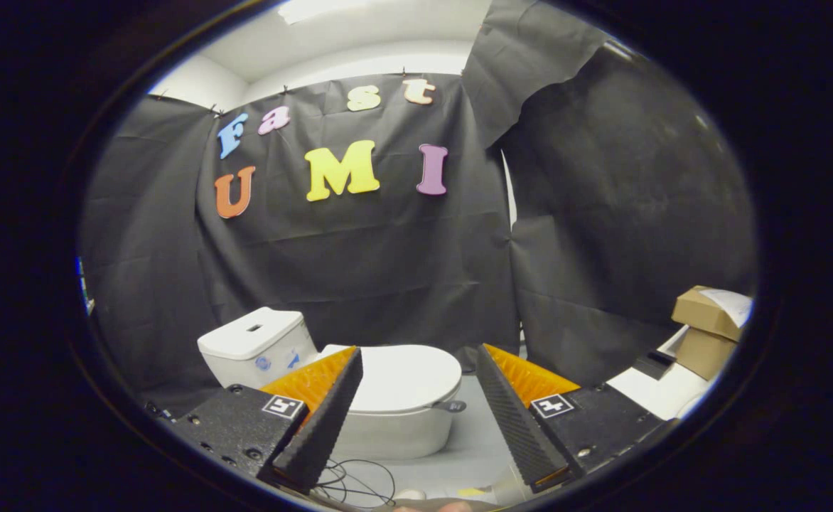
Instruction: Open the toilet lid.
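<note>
Beyond the gripper [416, 355], fingers spread with nothing between, toilet lid [406, 377] lies shut, dead ahead, small handle [453, 406] facing right.

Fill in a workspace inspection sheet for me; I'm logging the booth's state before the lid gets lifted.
Surface: pale grey floor, toilet standing on it.
Job's things: white ceramic toilet with its white oval lid down flat; small grey tab at the lid's front edge; white tank behind.
Clutter: brown cardboard boxes stacked off to the side of the far finger, on a white ledge.
Grippers: gripper open, fingers spread wide, holding nothing, lid beyond and between them, apart from it.
Cables: thin dark wires looped on the floor before the bowl.
Surroundings: black cloth walls, white ceiling above.
</note>
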